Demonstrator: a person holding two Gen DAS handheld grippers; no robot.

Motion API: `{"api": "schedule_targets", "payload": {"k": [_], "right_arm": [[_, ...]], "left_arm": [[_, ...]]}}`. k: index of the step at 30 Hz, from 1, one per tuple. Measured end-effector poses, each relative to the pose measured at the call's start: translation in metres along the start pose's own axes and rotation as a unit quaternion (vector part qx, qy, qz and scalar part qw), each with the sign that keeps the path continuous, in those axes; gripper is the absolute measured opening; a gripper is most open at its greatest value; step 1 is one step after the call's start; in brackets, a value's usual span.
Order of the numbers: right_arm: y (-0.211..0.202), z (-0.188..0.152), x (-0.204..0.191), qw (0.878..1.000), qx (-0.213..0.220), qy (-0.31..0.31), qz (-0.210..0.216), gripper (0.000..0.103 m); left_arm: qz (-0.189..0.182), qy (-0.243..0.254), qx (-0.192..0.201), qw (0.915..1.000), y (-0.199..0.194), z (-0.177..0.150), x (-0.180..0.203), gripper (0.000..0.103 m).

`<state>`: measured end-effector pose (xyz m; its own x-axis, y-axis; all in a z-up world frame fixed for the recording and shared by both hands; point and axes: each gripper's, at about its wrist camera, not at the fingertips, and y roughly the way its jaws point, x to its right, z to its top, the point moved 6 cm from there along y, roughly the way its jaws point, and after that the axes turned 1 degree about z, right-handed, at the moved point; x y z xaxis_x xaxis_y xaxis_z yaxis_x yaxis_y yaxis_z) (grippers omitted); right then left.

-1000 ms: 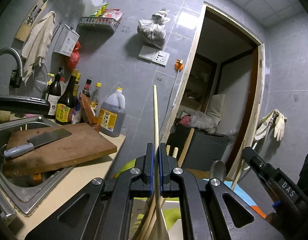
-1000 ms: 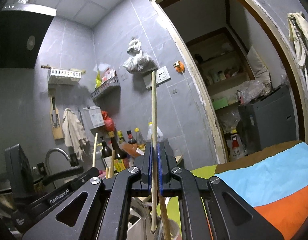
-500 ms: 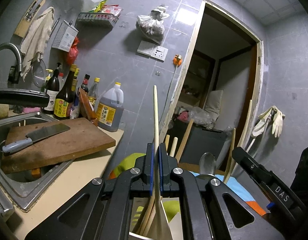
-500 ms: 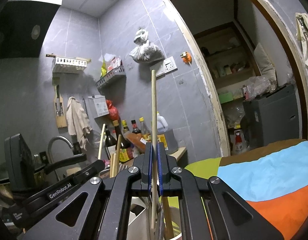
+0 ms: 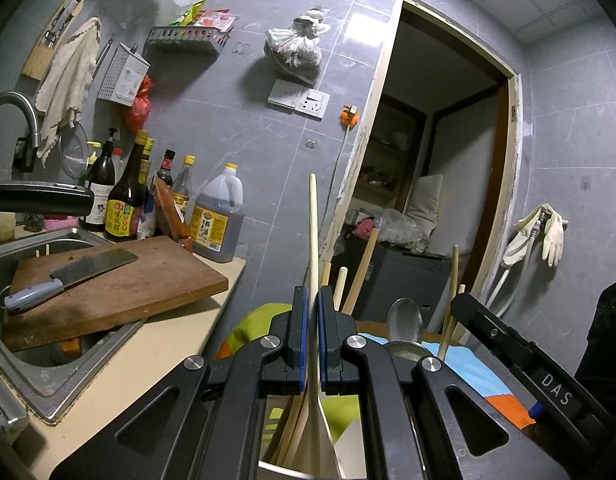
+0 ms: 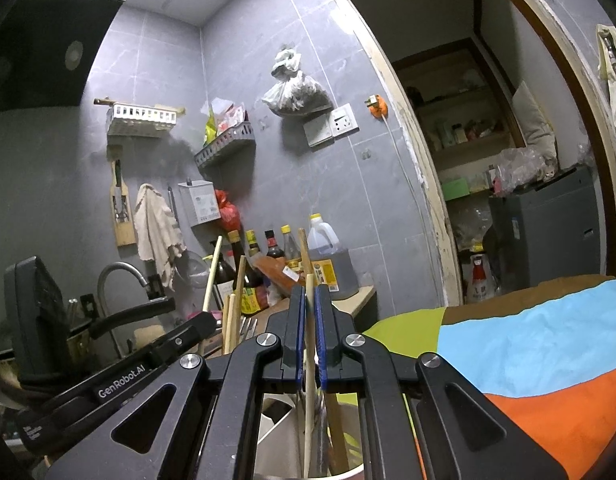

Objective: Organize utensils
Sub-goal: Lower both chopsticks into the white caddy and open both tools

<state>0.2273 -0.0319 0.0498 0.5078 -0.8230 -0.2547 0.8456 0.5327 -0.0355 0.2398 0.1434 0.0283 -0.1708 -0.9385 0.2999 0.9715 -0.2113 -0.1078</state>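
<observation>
My left gripper point(image 5: 313, 300) is shut on a pale wooden spatula point(image 5: 314, 232). It stands upright, its handle reaching well above the jaws and its flat blade hanging into a white utensil holder point(image 5: 276, 468). The holder has several wooden sticks and a metal spoon point(image 5: 406, 316) in it. My right gripper point(image 6: 311, 292) is shut on a thin wooden stick point(image 6: 309, 400). The stick's top shows just above the fingertips and its lower end goes into the holder point(image 6: 348, 474). Each gripper's black body shows in the other's view, the left gripper point(image 6: 120, 376) at left and the right gripper point(image 5: 528, 368) at right.
A sink point(image 5: 28, 360) at left carries a wooden cutting board point(image 5: 120, 280) with a cleaver point(image 5: 92, 264) on it. Sauce bottles point(image 5: 124, 200) and an oil jug point(image 5: 216, 224) line the wall. A multicoloured cloth point(image 6: 528, 340) lies under the holder. An open doorway point(image 5: 448, 160) is behind.
The stick in my right gripper stood high above the jaws; now only its tip shows above them. The left gripper and its spatula have hardly moved.
</observation>
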Motion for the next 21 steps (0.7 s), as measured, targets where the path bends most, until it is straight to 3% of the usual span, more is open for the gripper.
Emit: {"api": "schedule_targets", "payload": {"k": [21], "right_arm": [[0.0029,-0.0031,0.0015,1.000,-0.006,0.001,0.000,0.006]], "left_arm": [[-0.002,0.002,0.002,1.0000,-0.0010,0.0018,-0.0006,0.004]]}}
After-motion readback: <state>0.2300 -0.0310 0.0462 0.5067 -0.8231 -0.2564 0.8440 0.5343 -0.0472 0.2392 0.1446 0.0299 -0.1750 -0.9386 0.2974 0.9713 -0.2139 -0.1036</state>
